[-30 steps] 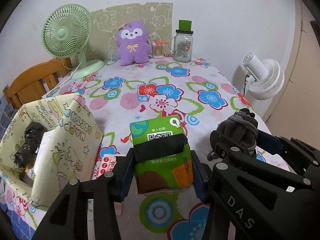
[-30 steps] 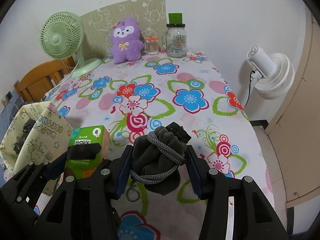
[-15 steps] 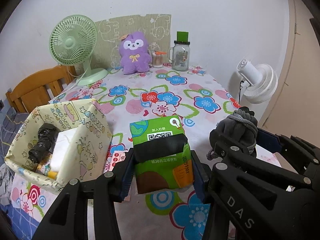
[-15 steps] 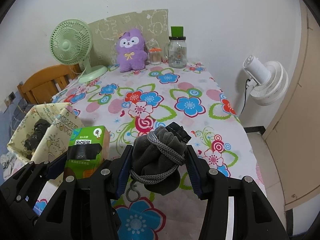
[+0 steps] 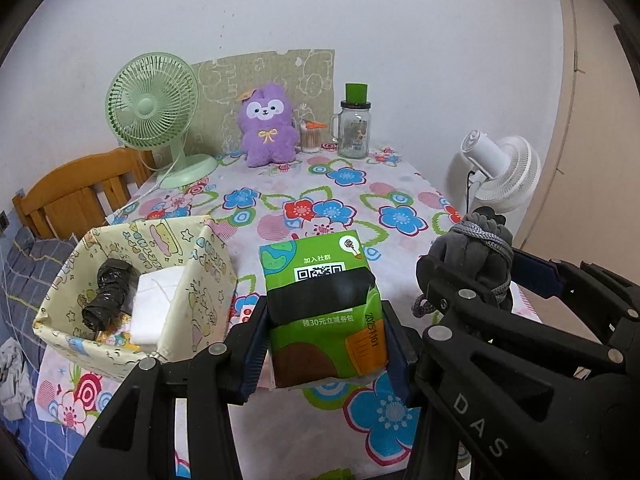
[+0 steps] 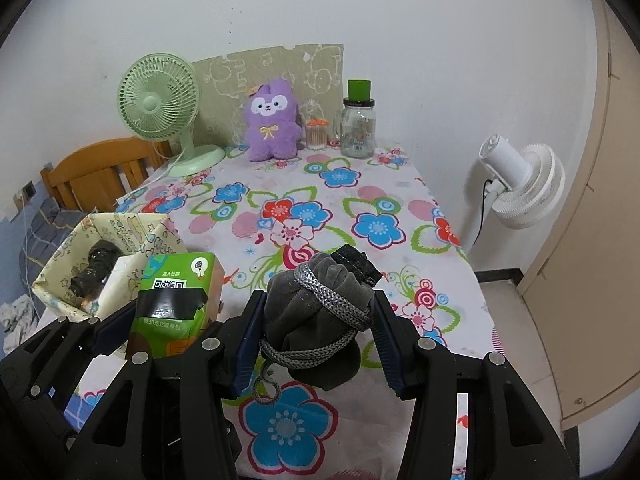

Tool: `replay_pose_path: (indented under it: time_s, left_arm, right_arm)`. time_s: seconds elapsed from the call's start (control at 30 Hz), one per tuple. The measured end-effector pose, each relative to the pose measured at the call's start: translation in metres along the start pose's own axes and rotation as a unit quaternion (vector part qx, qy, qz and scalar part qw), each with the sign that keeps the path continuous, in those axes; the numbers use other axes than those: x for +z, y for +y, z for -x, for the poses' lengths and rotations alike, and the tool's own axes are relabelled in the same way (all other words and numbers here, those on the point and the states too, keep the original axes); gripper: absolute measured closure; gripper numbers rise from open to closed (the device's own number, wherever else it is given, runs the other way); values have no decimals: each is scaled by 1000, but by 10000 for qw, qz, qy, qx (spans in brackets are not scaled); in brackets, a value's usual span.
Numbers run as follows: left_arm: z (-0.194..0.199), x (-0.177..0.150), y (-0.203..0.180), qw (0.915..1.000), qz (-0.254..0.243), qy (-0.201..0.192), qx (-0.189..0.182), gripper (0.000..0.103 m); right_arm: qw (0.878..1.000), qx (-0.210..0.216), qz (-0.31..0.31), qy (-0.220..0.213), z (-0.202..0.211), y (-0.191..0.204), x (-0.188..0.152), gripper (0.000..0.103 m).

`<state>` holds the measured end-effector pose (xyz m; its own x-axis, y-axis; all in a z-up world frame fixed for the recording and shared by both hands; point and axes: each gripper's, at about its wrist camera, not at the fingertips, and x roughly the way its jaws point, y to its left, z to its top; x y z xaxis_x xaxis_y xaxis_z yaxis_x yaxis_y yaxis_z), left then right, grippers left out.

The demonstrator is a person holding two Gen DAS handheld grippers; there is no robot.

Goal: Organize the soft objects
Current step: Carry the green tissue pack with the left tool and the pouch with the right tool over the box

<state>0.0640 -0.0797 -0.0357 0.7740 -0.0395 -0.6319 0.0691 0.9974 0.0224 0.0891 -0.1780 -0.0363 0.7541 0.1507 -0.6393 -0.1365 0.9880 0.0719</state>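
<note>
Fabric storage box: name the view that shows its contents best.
Left wrist view: the fabric storage box opens toward the camera, showing a black bundle and white pack. In the right wrist view, the green packet partly covers it.
</note>
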Motion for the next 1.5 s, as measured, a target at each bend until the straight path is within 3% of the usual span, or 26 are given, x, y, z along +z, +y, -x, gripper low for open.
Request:
replay_pose_path:
  time_s: [0.53, 1.13, 1.5]
  left_arm:
    - [20, 4, 15, 9993, -364, -47, -96, 50]
    - [20, 20, 63, 9998, -222, 6, -25, 50]
    - [12, 23, 100, 9997, -50, 42, 214, 50]
  right_arm:
    - [9996, -138, 209, -97, 19, 22, 6, 49]
    - [9987, -34, 495, -66, 12, 69, 34, 49]
    - [9967, 234, 780, -61, -6, 107, 48, 49]
